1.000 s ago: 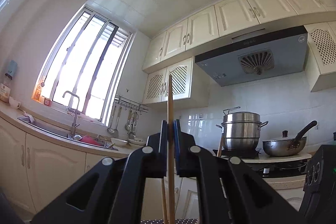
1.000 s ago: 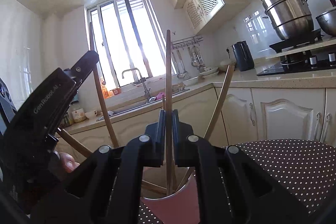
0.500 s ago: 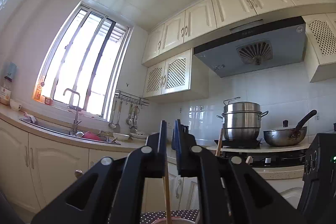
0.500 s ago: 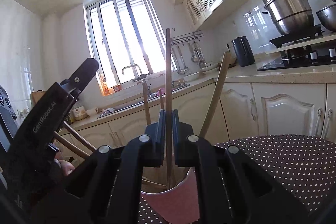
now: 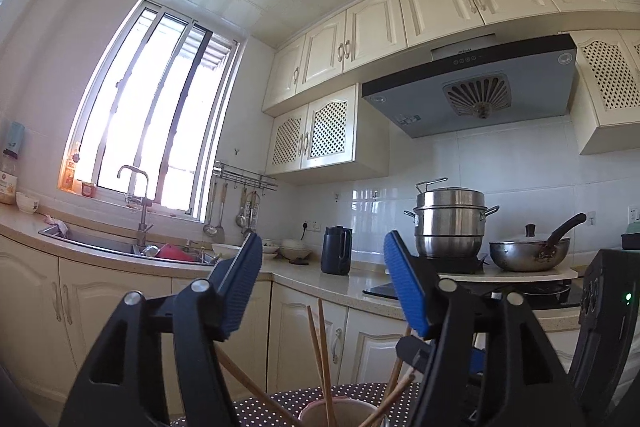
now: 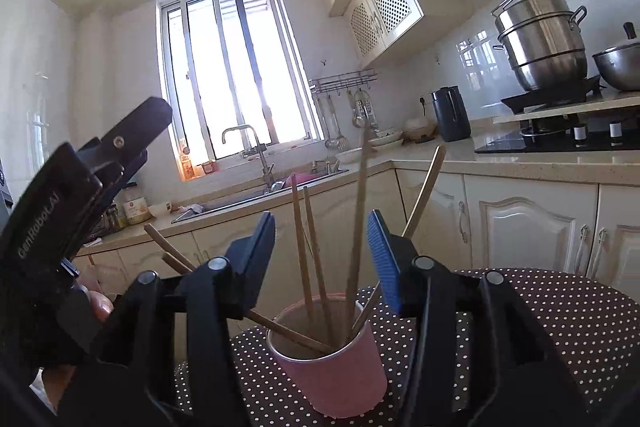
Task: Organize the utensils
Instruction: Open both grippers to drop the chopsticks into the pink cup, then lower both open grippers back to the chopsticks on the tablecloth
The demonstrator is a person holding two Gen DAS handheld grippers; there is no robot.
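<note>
Low in the frame, both black tools have just been opening: the right tool (image 6: 322,259) and left tool (image 5: 322,285) stand released, ribbed blue pads apart, gripping nothing. Between the right tool's pads, slim wooden chopsticks (image 6: 314,251) lean in a round pink cup (image 6: 332,367) on the polka-dot bench (image 6: 540,315). Beyond, upper right, sits a shiny steel steamer pot (image 6: 540,39).

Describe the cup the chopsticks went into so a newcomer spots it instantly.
Start at the round table with the dark, white-dotted cloth in front of the cream base cabinets. Near its front edge stands a pink cup, the only thing visible on that cloth, with several wooden chopsticks fanning out of it.
</note>
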